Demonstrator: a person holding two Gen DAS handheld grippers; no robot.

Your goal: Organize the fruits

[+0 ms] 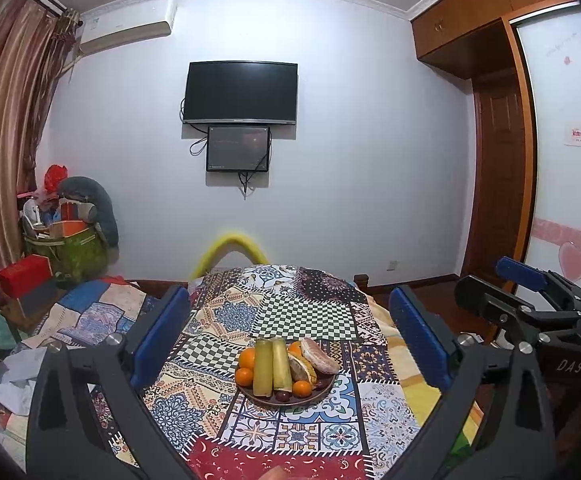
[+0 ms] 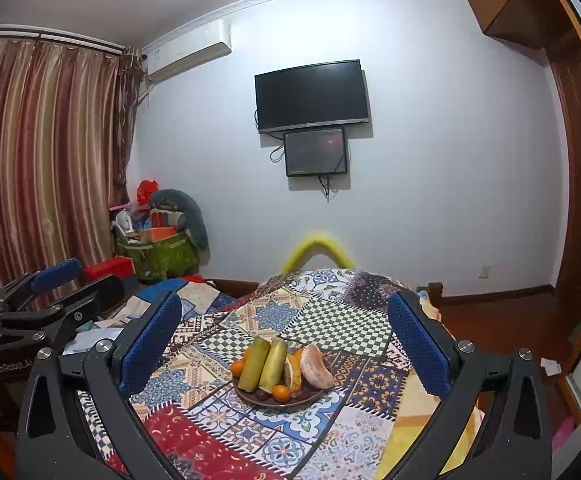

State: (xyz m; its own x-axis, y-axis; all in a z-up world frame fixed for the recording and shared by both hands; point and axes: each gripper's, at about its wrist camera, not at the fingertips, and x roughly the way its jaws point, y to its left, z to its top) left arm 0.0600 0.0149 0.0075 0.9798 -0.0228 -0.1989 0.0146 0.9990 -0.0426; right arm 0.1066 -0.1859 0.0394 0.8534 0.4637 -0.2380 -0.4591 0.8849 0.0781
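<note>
A dark round plate [image 1: 322, 394] [image 2: 314, 398] sits on a patchwork cloth. It holds two green-yellow cane pieces [image 1: 272, 366] [image 2: 264, 364], several small oranges [image 1: 246, 360] [image 2: 281, 393], a peeled pomelo [image 1: 320, 356] [image 2: 317, 366], an orange peel piece [image 1: 302, 368] and dark red fruits [image 1: 282, 396]. My left gripper [image 1: 290, 340] is open and empty, held back from the plate. My right gripper [image 2: 286, 344] is open and empty, also short of the plate. Each gripper shows at the edge of the other's view.
The patchwork cloth [image 1: 302, 312] covers the table. A yellow chair back [image 1: 230, 250] stands at its far end. A cluttered green bag [image 1: 70, 252] and a red box [image 1: 24, 280] are at the left by the curtain. A wooden door [image 1: 498, 184] is at right.
</note>
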